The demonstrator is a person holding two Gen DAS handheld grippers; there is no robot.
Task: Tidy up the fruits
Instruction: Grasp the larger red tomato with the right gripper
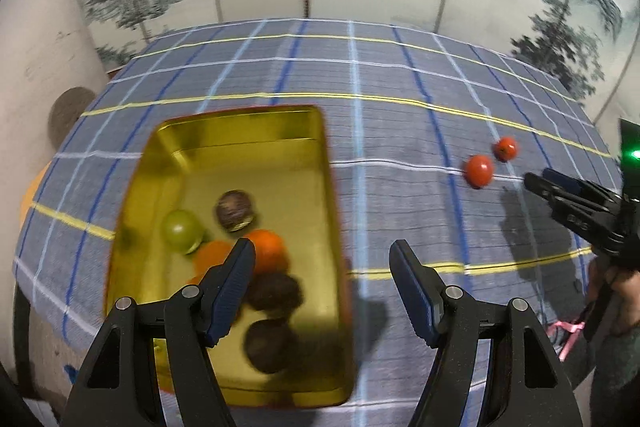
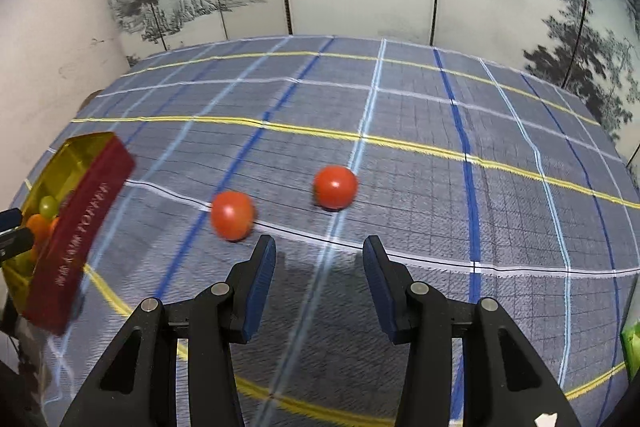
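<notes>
A: How far along does the sorting look?

B: Well along, I'd judge. The gold tin [image 1: 224, 163] sits on the checked cloth [image 1: 400, 75] at the near left, and it already holds a green fruit [image 1: 182, 230], two orange ones [image 1: 267, 251], and three dark round ones, one of them [image 1: 236, 209] farther back than the rest.

A: And what is left outside?

B: Two red fruits, tomato-like. The near red fruit [image 2: 232, 215] and the far red fruit [image 2: 335, 187] lie on the cloth well to the right of the tin, close to each other but not touching.

A: Are the tongs holding anything?

B: No. The left gripper [image 1: 322, 261] hangs over the near right edge of the tin with its jaws apart and nothing between them. The right gripper [image 2: 319, 259] points toward the two red fruits, jaws apart too, somewhat narrower, and empty; the near one sits just beyond its left finger.

A: So the remaining work?

B: By my reading, those two red fruits need carrying to the tin. Being round, they may roll if nudged.
</notes>
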